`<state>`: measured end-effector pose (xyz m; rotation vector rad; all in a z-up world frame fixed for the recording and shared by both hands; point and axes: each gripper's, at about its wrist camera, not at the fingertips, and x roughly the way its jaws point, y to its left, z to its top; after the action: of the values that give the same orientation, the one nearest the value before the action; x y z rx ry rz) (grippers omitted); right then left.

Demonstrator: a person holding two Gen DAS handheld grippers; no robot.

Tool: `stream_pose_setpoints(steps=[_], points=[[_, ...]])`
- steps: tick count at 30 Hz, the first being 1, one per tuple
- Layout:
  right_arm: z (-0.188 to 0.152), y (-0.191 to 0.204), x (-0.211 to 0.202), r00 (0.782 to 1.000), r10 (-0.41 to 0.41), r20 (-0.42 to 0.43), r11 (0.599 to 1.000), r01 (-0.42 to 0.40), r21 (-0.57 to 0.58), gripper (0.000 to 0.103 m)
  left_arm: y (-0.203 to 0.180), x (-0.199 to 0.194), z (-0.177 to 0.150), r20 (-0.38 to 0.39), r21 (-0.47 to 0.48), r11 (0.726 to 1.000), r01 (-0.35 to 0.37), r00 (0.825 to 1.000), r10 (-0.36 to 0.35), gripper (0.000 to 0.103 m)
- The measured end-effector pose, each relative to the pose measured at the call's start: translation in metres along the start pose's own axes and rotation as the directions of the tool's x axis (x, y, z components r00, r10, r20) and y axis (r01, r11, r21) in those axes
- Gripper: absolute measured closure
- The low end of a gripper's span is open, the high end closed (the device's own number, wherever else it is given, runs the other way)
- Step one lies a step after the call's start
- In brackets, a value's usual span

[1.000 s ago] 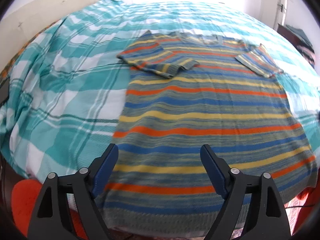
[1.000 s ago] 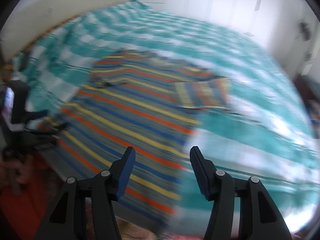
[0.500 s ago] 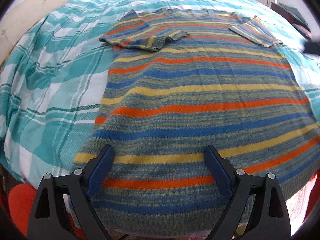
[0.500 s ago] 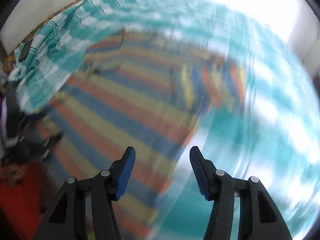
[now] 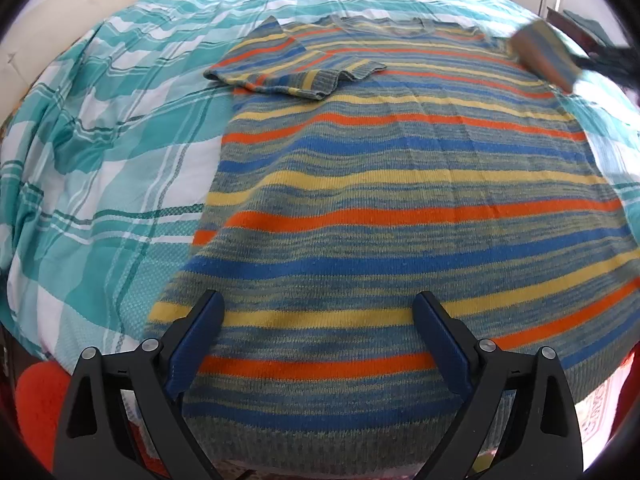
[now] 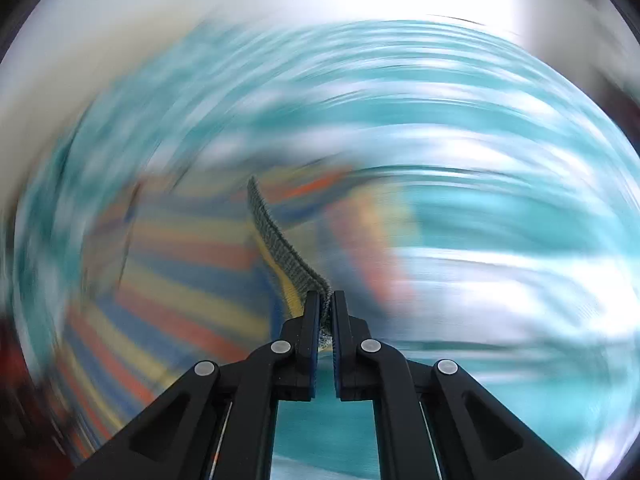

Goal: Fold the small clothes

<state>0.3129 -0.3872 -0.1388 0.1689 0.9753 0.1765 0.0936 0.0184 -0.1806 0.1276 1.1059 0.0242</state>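
A striped knit sweater [image 5: 400, 184] in grey, blue, yellow and orange lies flat on the bed. Its left sleeve [image 5: 296, 68] is folded in over the chest. My left gripper [image 5: 320, 332] is open and empty just above the sweater's bottom hem. My right gripper [image 6: 326, 300] is shut on the ribbed cuff edge of the right sleeve [image 6: 280, 240] and holds it up; the rest of that view is motion-blurred. In the left wrist view the lifted right sleeve [image 5: 544, 56] shows blurred at the far right with the dark right gripper behind it.
A teal and white plaid bedspread [image 5: 112, 140] covers the bed. A cream headboard or cushion [image 5: 72, 12] lies at the far left. Something orange [image 5: 36, 408] sits below the bed's near edge. Dark furniture [image 5: 580, 24] stands at the far right.
My right gripper swung to the right sleeve and shut on its cuff, lifting it off the sweater. My left gripper moved lower and closer over the hem, still open.
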Motion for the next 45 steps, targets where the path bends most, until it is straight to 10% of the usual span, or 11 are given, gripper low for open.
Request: stream_pose_setpoints(steps=[5,10,15,18,20,28,32,34,39,45], points=[[-0.025,-0.157,-0.029,0.996,-0.085,-0.003,0.912,0.079,0.403,0.097,0.000,0.003,0.003,-0.005,-0.021,1.000,0.002,1.000,-0.002,0.007],[-0.060,-0.201,-0.025,0.996,0.070,0.051,0.804,-0.087,0.588,0.096,-0.001,0.003,0.003,-0.006,-0.033,0.999,-0.007,1.000,0.006,0.006],[-0.071,-0.212,-0.016,0.963,0.196,0.183,0.676,-0.268,0.686,0.060,-0.002,0.004,0.002,-0.005,-0.032,0.999,-0.015,1.000,0.015,0.006],[-0.063,-0.208,-0.006,0.972,0.185,0.144,0.705,-0.234,0.670,0.062,-0.002,0.004,0.003,-0.009,-0.037,0.999,-0.017,1.000,0.017,0.005],[-0.056,-0.203,0.001,0.982,0.173,0.078,0.751,-0.183,0.635,0.098,-0.001,0.004,0.003,-0.010,-0.040,0.999,-0.015,1.000,0.014,0.005],[-0.059,-0.187,-0.013,0.998,-0.069,0.003,0.819,0.055,0.572,0.099,-0.001,0.007,0.002,-0.010,-0.029,0.999,-0.019,1.000,0.019,0.003],[-0.061,-0.182,-0.008,0.993,-0.120,-0.008,0.790,0.101,0.604,0.098,0.002,0.003,0.004,-0.032,-0.024,1.000,-0.021,0.999,0.020,0.004],[-0.057,-0.181,-0.006,0.992,-0.126,-0.001,0.805,0.103,0.584,0.093,0.004,-0.009,0.009,-0.057,-0.009,0.999,-0.044,0.997,0.044,0.006],[-0.064,-0.166,-0.040,0.988,-0.150,0.022,0.862,0.120,0.492,0.035,0.015,-0.070,0.052,0.088,0.021,1.000,0.016,0.996,-0.018,0.007],[-0.097,-0.134,-0.094,0.982,-0.170,0.086,0.891,0.116,0.439,0.031,-0.008,-0.055,0.145,0.183,0.220,0.975,0.008,0.982,-0.049,0.003]])
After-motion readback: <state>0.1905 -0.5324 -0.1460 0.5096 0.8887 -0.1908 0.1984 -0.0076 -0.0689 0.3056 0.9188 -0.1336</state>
